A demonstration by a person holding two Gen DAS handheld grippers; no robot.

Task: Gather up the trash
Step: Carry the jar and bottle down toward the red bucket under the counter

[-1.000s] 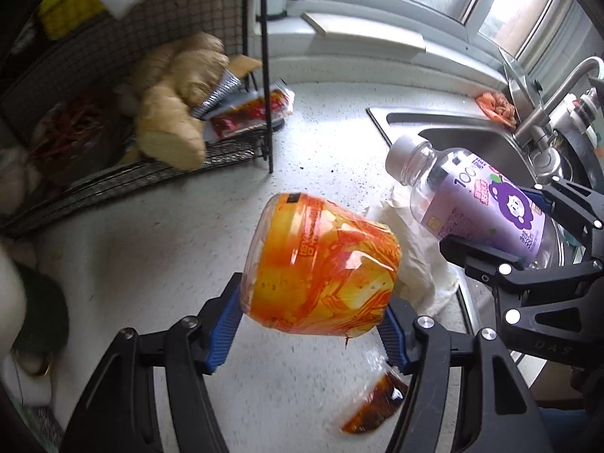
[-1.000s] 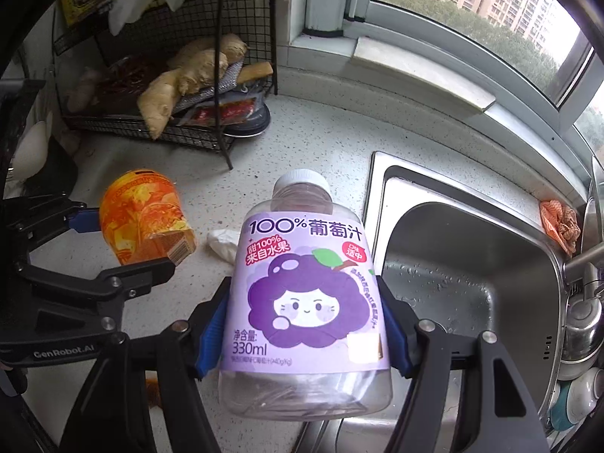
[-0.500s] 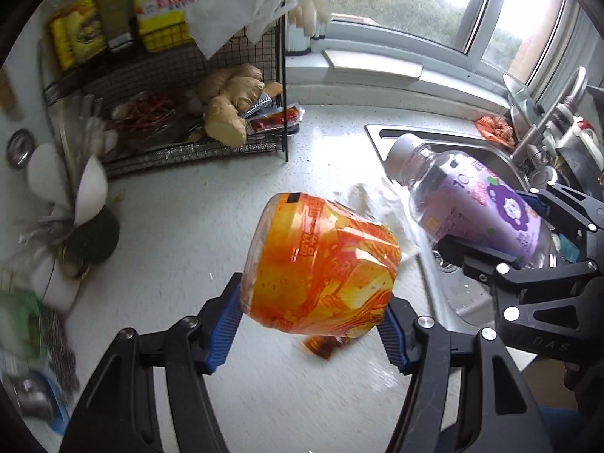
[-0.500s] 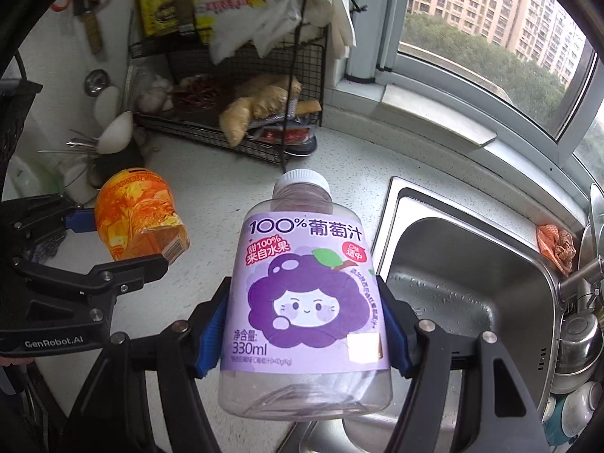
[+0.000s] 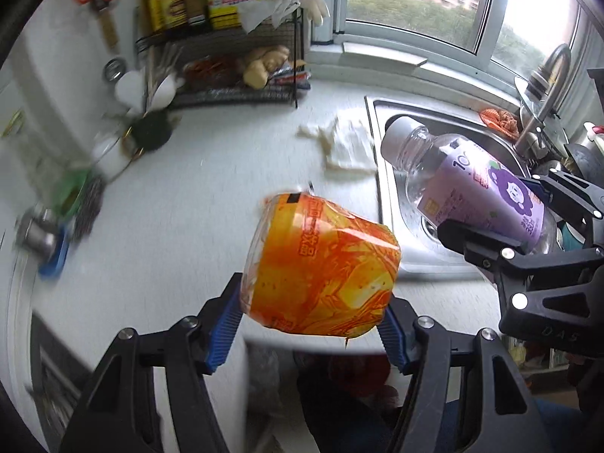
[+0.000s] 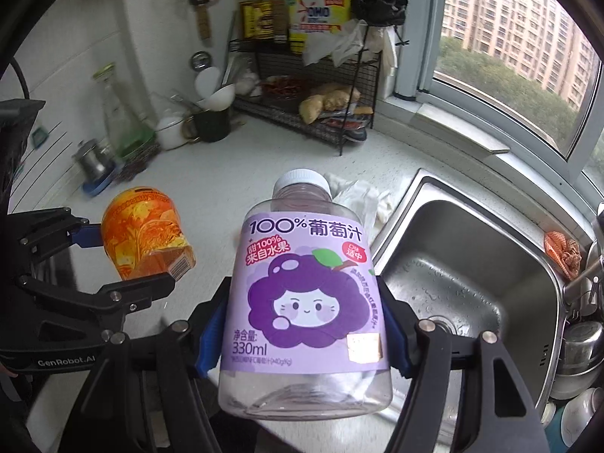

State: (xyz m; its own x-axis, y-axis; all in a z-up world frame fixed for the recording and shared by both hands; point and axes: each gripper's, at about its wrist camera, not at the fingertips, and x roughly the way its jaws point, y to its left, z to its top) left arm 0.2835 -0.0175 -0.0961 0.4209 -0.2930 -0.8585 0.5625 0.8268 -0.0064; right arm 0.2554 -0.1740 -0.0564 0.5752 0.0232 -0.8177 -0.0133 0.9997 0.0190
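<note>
Above the counter (image 5: 181, 226), the left gripper (image 5: 313, 324) is clamping an orange cup (image 5: 321, 271) across its sides, keeping it from slipping. At its 2 o'clock, over the sink (image 6: 472, 264), the right gripper (image 6: 302, 332) is squeezing a bottle (image 6: 305, 294) by its label, cap forward. A tissue (image 5: 347, 147) is lying uncollected at 12 o'clock.

White speckled counter (image 6: 226, 173), steel sink (image 6: 453, 271), wire rack (image 6: 302, 113), daylit window (image 6: 509, 37)
</note>
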